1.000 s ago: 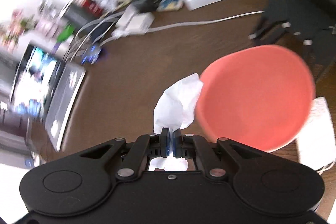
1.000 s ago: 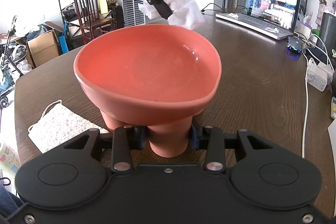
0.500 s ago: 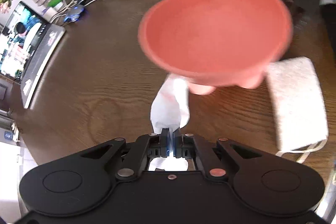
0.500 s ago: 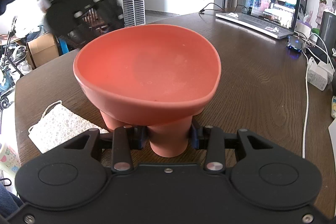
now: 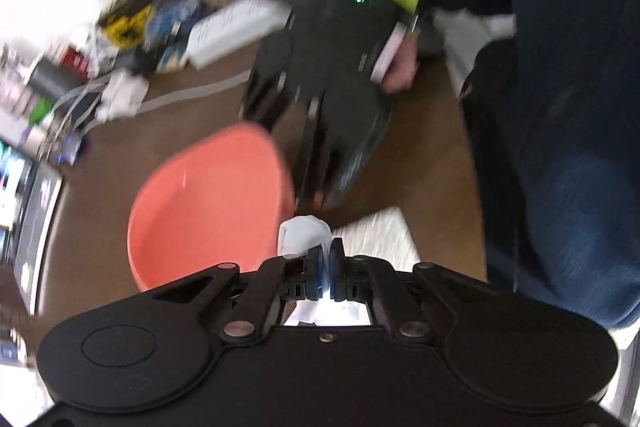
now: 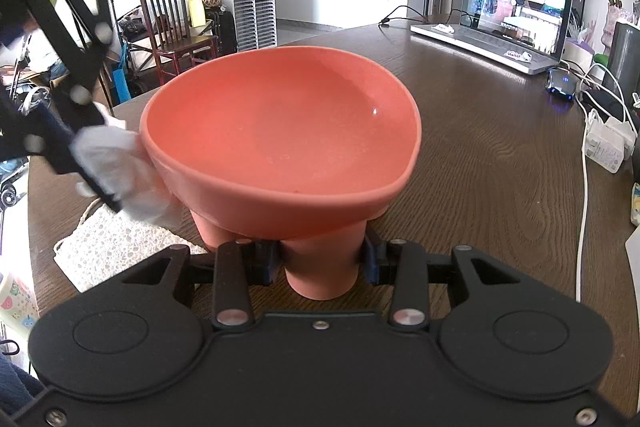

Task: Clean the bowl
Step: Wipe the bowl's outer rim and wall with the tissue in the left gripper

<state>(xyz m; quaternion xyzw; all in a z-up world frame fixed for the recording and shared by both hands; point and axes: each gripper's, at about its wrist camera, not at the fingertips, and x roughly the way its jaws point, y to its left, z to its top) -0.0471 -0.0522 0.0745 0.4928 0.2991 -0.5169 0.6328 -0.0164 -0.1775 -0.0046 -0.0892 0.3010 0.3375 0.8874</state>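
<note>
The right gripper point(image 6: 320, 261) has its jaws clenched on a foot of the salmon-pink footed plastic bowl point(image 6: 280, 131), above the brown wooden counter point(image 6: 500, 163). The left gripper point(image 5: 325, 269), pinching a crumpled white tissue point(image 6: 116, 171), presses against the bowl's outer left wall, below the rim.

Salmon-pink bowl point(image 6: 280, 135), plain inside and out, over dark brown wood-grain table point(image 6: 492, 163). White crumpled tissue point(image 6: 116, 167) at 9 o'clock of it; white speckled sponge cloth point(image 6: 116, 251) at 7 o'clock. Black grippers, blue pads point(image 6: 370, 259).
</note>
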